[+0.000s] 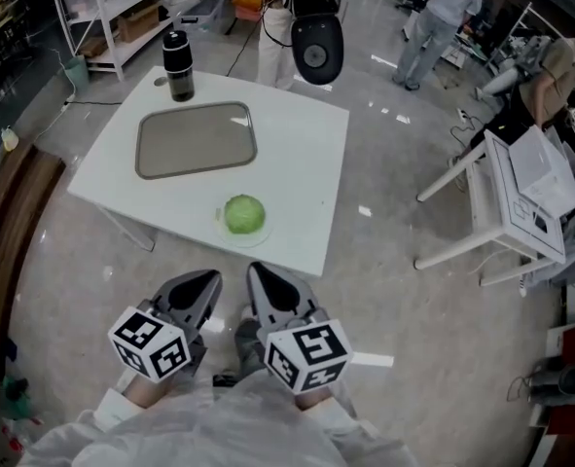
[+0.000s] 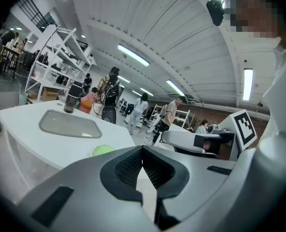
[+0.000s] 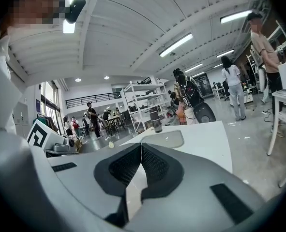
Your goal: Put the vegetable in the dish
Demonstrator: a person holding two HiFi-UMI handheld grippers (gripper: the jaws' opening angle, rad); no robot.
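Note:
A round green cabbage [image 1: 244, 214] rests on a small clear plate near the front edge of the white table [image 1: 306, 163]. In the left gripper view the cabbage [image 2: 103, 150] peeks over the jaws. A grey rectangular tray [image 1: 196, 139] lies behind it; this tray [image 2: 69, 124] [image 3: 166, 139] shows in both gripper views. My left gripper [image 1: 209, 282] and right gripper [image 1: 256, 276] are held side by side in front of the table, short of its edge. Both are shut with nothing between the pads.
A black bottle [image 1: 178, 65] stands at the table's far corner. A black speaker-like device [image 1: 317, 49] stands on the floor beyond the table. White desks [image 1: 521, 202] are at the right, metal shelving [image 1: 122, 8] at the back left. People walk in the background.

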